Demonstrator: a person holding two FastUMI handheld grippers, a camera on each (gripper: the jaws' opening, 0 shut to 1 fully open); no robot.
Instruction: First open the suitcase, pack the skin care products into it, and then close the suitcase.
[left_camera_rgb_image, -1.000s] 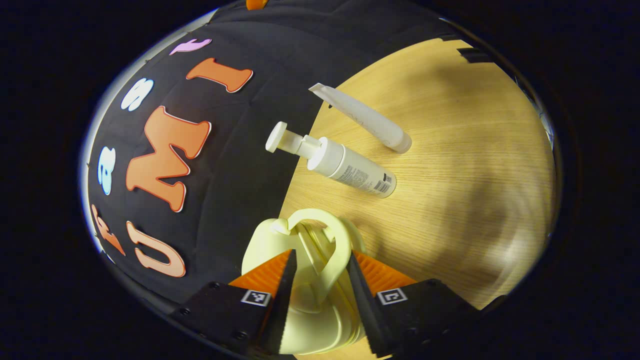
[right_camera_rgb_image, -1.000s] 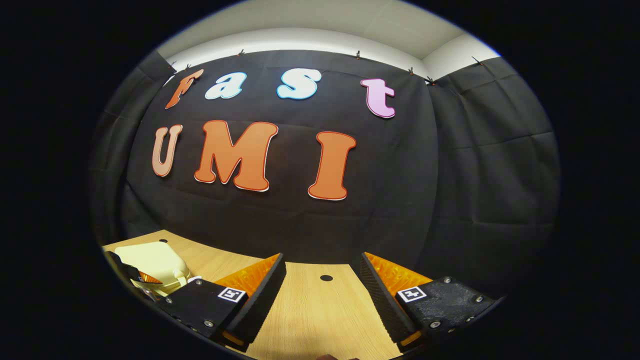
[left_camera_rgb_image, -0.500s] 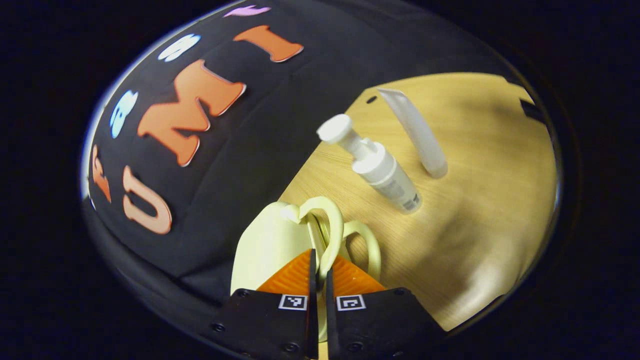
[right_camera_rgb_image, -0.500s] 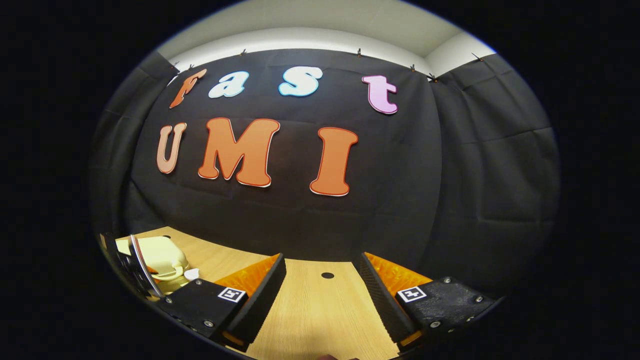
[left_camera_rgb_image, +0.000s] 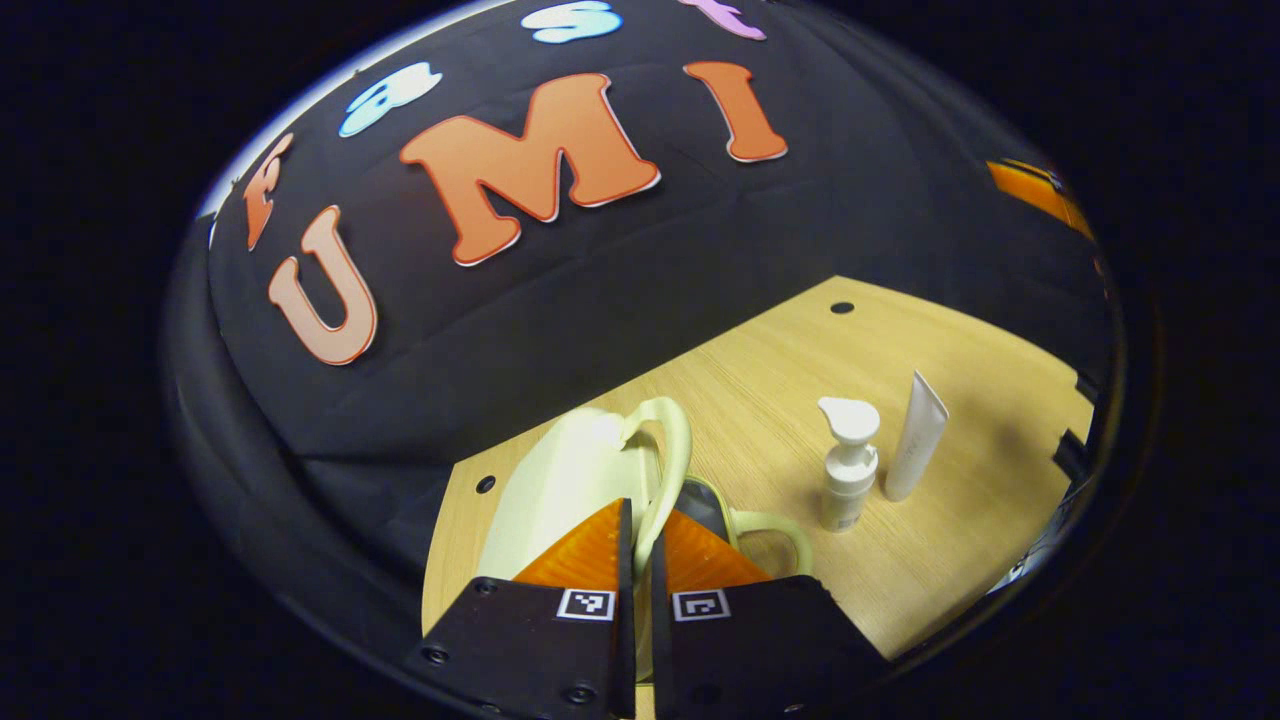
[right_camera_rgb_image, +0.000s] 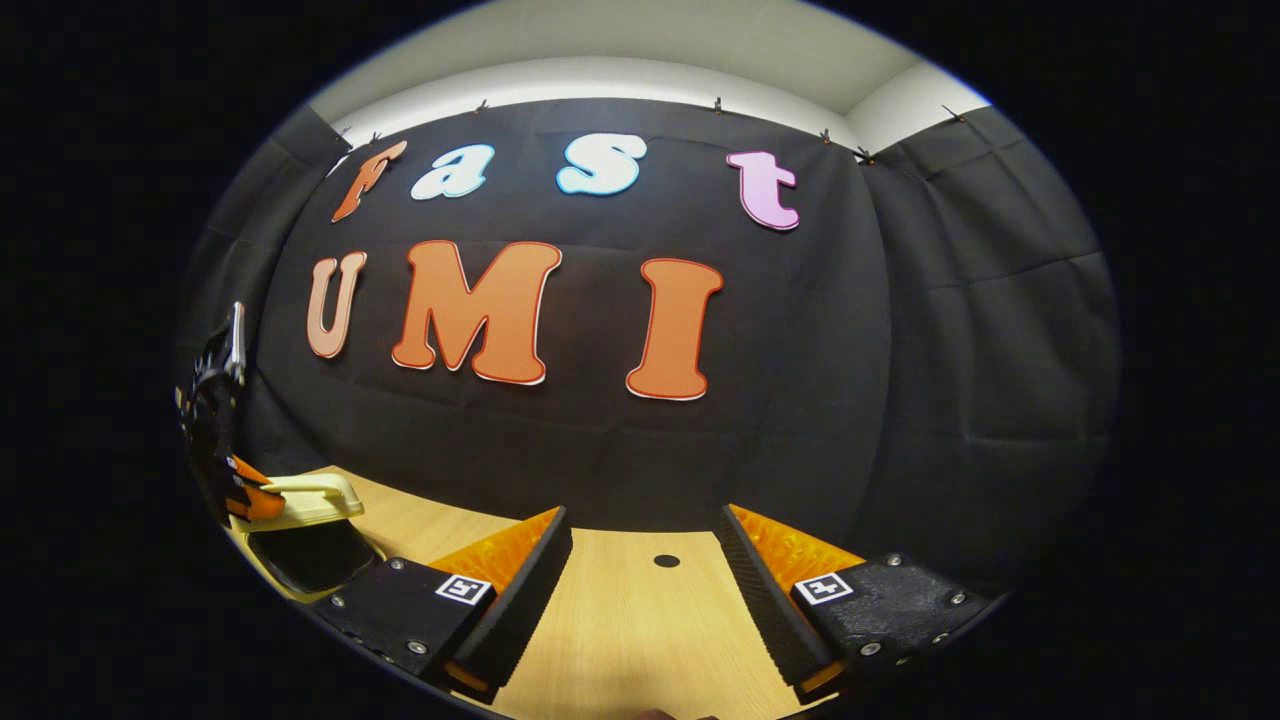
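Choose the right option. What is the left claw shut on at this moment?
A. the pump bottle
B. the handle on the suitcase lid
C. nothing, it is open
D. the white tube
B: in the left gripper view the left claw pinches the lid handle of the suitcase, whose lid is raised.

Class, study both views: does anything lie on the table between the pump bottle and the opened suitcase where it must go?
Nothing visible does. The pump bottle stands beside the tube; only bare table separates it from the suitcase, whose lid handle the left gripper pinches, holding it up.
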